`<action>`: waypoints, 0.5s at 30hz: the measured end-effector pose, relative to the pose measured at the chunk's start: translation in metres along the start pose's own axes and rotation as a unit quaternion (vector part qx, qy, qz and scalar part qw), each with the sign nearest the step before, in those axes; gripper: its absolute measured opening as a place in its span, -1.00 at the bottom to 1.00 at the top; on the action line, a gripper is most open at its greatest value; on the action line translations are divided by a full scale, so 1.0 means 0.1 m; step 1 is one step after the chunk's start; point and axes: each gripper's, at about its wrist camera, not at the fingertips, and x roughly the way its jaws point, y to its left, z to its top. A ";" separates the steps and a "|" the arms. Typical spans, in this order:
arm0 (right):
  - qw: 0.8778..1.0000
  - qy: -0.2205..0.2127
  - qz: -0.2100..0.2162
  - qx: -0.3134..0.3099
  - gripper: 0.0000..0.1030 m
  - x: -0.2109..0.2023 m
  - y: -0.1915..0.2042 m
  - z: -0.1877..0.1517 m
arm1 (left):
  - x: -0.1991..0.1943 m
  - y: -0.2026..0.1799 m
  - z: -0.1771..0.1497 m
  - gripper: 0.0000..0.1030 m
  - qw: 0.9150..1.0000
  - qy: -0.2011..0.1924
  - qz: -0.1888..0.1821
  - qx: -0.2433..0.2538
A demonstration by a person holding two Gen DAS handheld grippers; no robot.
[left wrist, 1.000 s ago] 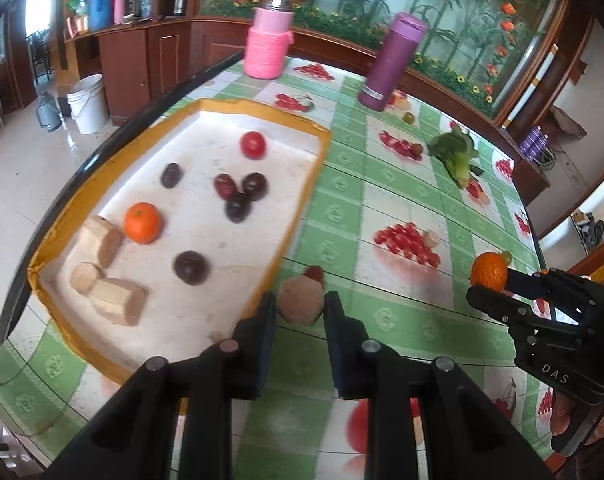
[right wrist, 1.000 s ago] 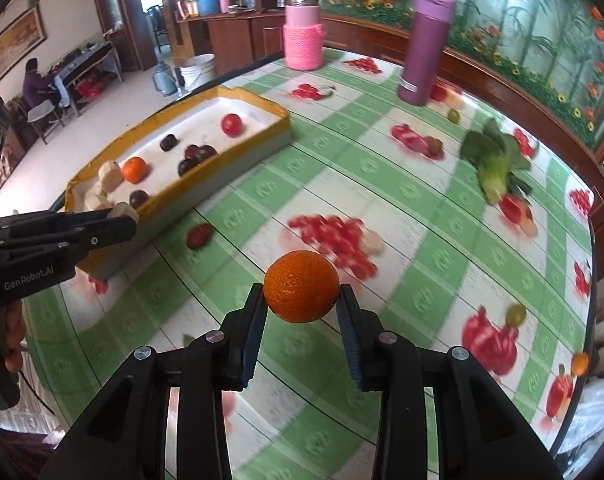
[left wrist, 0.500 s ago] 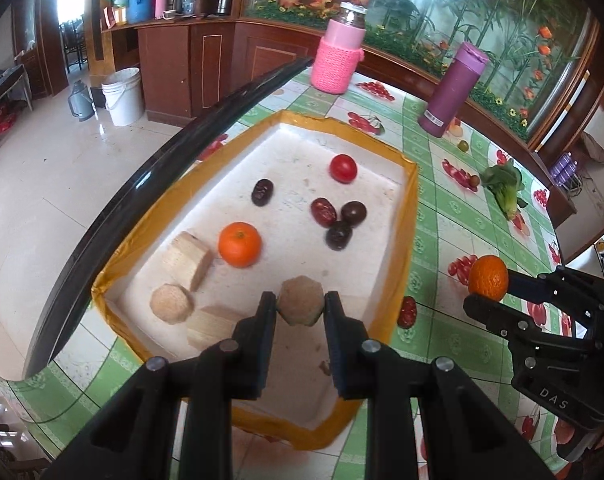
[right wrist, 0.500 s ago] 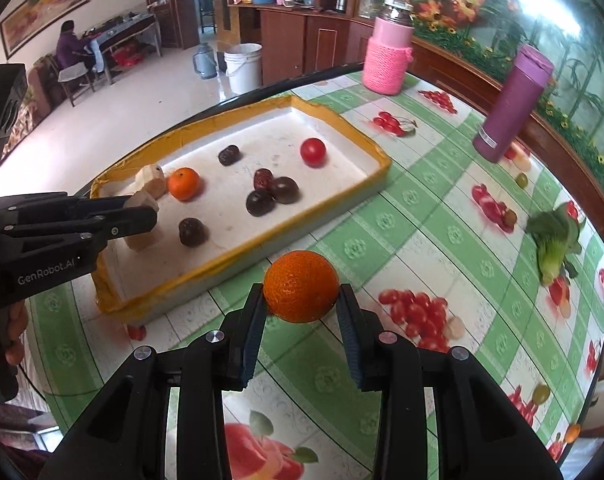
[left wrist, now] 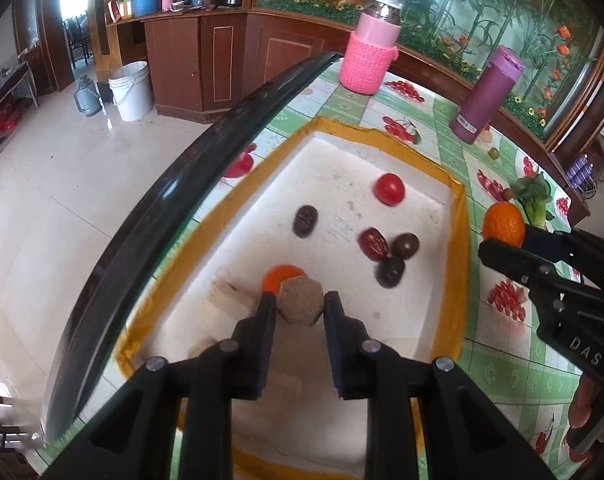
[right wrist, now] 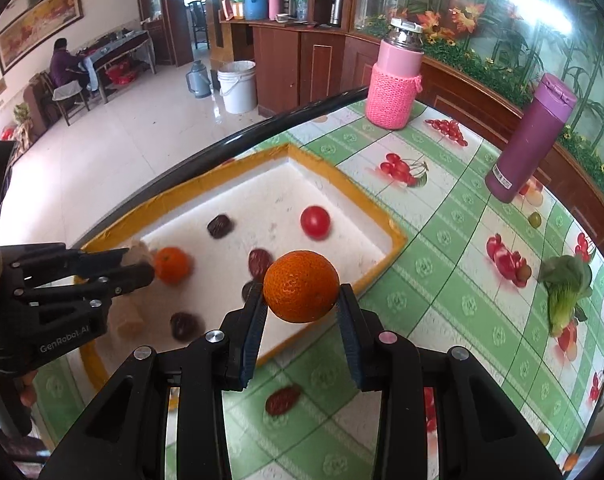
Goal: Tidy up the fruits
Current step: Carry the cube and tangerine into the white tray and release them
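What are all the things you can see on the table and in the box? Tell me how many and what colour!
Tray: 1, white inside with yellow rim, by the table's dark edge.
Oranges: 2, orange; one in the tray, one held in the right gripper.
Tomato: 1, red, far end of the tray.
Dates: 4 in the tray, dark red-brown; 1 more on the tablecloth.
Tan blocks: one held in the left gripper, a few more at the tray's near end.
Pink bottle: 1, far side of the table.
Purple bottle: 1, far right.
Leafy vegetable: 1, green, right side.
Left gripper: black, shut on a block.
Right gripper: black, shut on an orange.
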 end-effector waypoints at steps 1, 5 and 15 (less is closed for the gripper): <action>1.000 -0.001 0.000 0.005 -0.36 0.05 -0.03 0.04 | 0.03 0.04 0.05 -0.48 1.000 0.003 0.000 -0.003; 1.000 0.006 0.003 0.021 -0.36 0.26 -0.08 0.17 | 0.15 0.17 0.23 -0.48 1.000 0.012 0.002 -0.010; 0.999 0.028 0.011 0.021 -0.36 0.72 0.01 0.22 | 0.50 0.17 0.40 -0.48 0.999 0.042 0.004 -0.008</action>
